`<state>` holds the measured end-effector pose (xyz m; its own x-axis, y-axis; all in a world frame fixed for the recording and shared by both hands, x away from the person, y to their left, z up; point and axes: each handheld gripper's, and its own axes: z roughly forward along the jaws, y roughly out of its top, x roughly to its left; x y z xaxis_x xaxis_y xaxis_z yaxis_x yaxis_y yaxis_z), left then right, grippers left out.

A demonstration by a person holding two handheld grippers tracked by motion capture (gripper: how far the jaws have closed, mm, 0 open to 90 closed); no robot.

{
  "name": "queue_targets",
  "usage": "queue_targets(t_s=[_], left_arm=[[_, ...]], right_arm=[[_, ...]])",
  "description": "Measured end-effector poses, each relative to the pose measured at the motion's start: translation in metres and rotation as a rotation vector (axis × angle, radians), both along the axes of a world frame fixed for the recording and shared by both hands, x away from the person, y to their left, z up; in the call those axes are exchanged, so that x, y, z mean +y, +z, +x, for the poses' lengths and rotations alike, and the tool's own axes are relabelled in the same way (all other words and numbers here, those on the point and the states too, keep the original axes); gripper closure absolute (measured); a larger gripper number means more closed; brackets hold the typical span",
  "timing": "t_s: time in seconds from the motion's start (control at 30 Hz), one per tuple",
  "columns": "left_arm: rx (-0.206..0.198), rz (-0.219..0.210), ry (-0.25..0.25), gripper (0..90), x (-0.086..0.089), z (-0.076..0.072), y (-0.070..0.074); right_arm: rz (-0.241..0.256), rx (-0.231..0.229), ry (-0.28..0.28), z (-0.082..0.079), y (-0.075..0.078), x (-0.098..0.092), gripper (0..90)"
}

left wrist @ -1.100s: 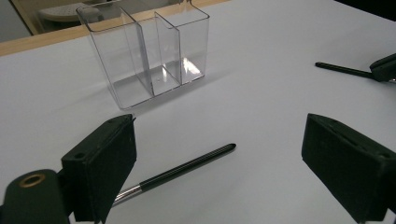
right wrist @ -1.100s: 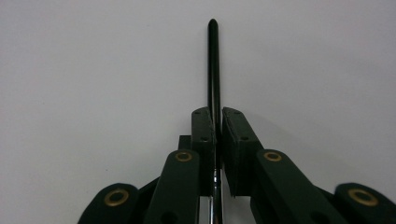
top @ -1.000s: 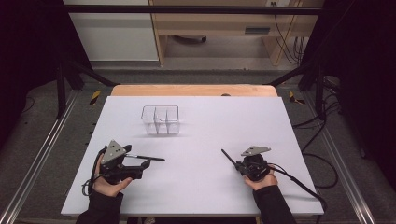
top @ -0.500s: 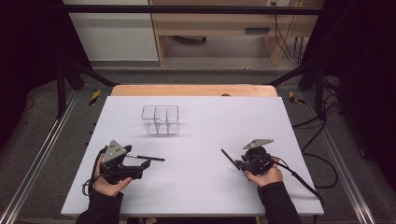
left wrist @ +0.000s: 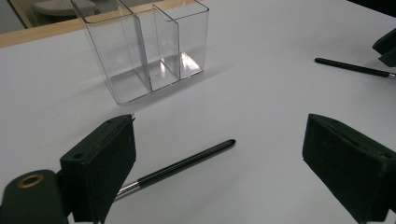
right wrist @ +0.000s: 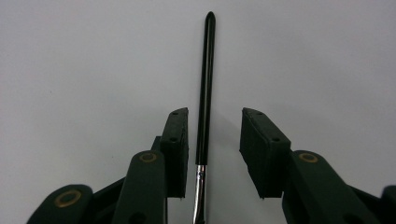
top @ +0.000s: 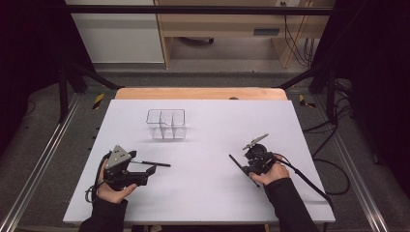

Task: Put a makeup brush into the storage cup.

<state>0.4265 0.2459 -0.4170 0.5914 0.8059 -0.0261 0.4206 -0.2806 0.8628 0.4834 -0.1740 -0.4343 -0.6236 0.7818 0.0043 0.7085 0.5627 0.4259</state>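
Two thin black brushes lie on the white table (top: 203, 193). One brush (top: 157, 164) (left wrist: 187, 163) lies between the wide jaws of my left gripper (top: 152, 167) (left wrist: 222, 137), close to its left pad (left wrist: 109, 158). The other brush (top: 236, 162) (right wrist: 206, 79) runs up between the jaws of my right gripper (top: 247, 168) (right wrist: 215, 114), which stands open and tilted down over it; the metal ferrule is near the left pad (right wrist: 177, 149). A clear three-compartment organiser (top: 167, 123) (left wrist: 149, 51) stands empty farther back.
The left gripper view shows the second brush (left wrist: 355, 67) and part of the right gripper (left wrist: 387, 46) at the far right. A wooden strip (top: 200, 93) borders the table's far edge. Metal frame rails (top: 43, 159) run along both sides.
My right gripper has tipped forward and down over its brush, its grey plate rising. The left gripper and both brushes have stayed where they were.
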Motion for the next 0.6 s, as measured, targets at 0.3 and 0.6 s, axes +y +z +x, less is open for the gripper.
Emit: queue_targets(t_s=[0.3,0.6], left_arm=[[0.002,0.003,0.0,8.9,0.0,0.0,-0.001],[0.002,0.004,-0.001,8.9,0.0,0.0,-0.001]], right_arm=[[-0.021,0.067,0.011,0.005,-0.011,0.007,66.4],[-0.047,0.088,0.016,0.007,-0.015,0.009,74.3]])
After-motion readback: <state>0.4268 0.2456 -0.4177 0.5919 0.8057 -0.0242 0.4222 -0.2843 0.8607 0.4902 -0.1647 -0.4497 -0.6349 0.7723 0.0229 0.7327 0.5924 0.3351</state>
